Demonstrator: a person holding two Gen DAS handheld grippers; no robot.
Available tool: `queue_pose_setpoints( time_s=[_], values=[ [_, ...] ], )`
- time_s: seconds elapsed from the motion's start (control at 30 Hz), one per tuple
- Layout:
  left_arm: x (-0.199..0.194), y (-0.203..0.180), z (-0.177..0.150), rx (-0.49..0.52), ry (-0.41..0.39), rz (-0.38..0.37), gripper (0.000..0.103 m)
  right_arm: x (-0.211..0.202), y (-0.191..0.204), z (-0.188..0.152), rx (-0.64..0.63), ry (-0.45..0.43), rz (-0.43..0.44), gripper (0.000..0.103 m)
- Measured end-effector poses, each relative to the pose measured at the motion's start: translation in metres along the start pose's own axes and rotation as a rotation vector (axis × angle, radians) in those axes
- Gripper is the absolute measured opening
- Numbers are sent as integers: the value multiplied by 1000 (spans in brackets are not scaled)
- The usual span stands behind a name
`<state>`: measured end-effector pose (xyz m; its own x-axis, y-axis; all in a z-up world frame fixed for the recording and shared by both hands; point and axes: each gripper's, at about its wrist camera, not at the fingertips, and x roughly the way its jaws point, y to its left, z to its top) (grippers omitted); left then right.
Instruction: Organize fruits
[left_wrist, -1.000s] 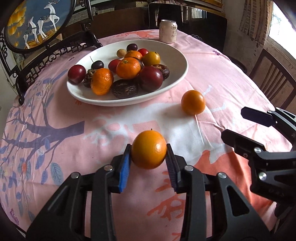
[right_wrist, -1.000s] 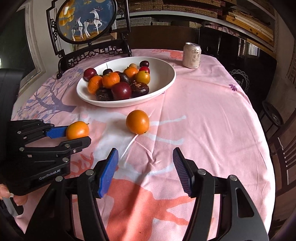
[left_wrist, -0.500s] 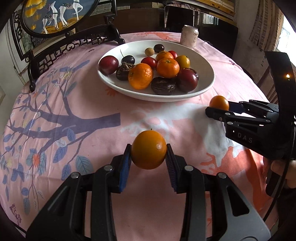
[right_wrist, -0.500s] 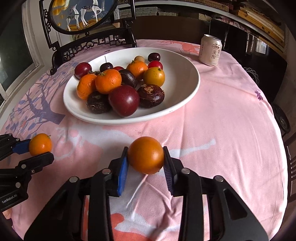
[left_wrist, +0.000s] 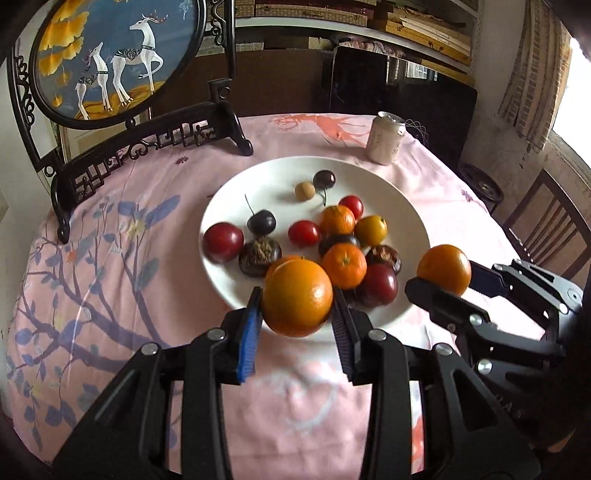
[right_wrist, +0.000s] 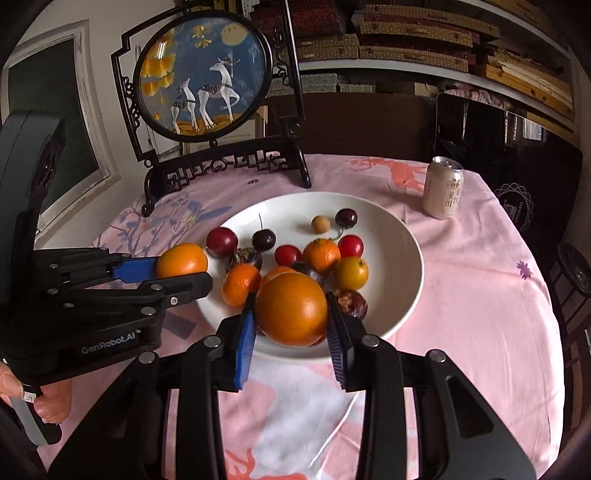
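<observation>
Oranges sit in both my grippers now: the left gripper (left_wrist: 296, 314) clamps one orange (left_wrist: 297, 297) between its ribbed blue pads, and the right gripper (right_wrist: 291, 325), whose jaws have just been closing, pinches the second orange (right_wrist: 291, 308) that lay loose on the surface a second ago. Both have come up off the pink printed cloth (right_wrist: 472, 280) and hang over the near rim of the white plate (left_wrist: 406, 206), much closer than before. The plate is smooth, shallow and oval, heaped with glossy plums, dimpled tangerines, wrinkled dark fruit and stemmed cherries. Behind it stand a pale drink can (right_wrist: 443, 192) and a round deer picture in a carved black frame (right_wrist: 207, 77). Each gripper juts into the other's view, partly covering the cloth.
</observation>
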<state>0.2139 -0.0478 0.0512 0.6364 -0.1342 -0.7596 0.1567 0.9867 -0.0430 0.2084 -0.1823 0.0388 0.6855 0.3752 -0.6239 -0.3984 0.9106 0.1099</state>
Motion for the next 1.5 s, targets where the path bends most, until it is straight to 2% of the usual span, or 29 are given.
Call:
queue_pose_setpoints(
  time_s=[0.17,0.33,0.4,0.43,0.47,0.57,0.93,1.07,1.3,1.33,1.5],
  values=[
    [33,1,32,-17,6,63,37,31,-7,14,-11,12,-45,36],
    [60,2,42,-40,33,86,37,57,-10,18,-39,37,-73,36],
    [65,2,42,-48,31,101,48,64,-9,18,-59,45,-94,43],
    [65,2,42,-53,24,109,64,63,-9,18,-68,30,-112,54],
    [62,2,41,-58,9,120,72,60,-8,18,-69,9,-125,61],
    [53,1,39,-48,-20,127,81,52,-12,15,-52,3,-110,61],
    [17,4,7,-77,-38,120,87,14,-20,-11,14,34,-115,61],
    [1,-1,-12,-68,-45,111,88,-2,-14,-24,29,44,-104,65],
    [-22,-5,-41,-58,-57,116,92,-19,3,-49,35,88,-104,66],
    [-25,-5,-45,-56,-58,119,93,-21,4,-52,42,95,-98,67],
    [-35,-8,-66,-40,-53,125,95,-38,10,-68,55,74,-118,95]
  ],
)
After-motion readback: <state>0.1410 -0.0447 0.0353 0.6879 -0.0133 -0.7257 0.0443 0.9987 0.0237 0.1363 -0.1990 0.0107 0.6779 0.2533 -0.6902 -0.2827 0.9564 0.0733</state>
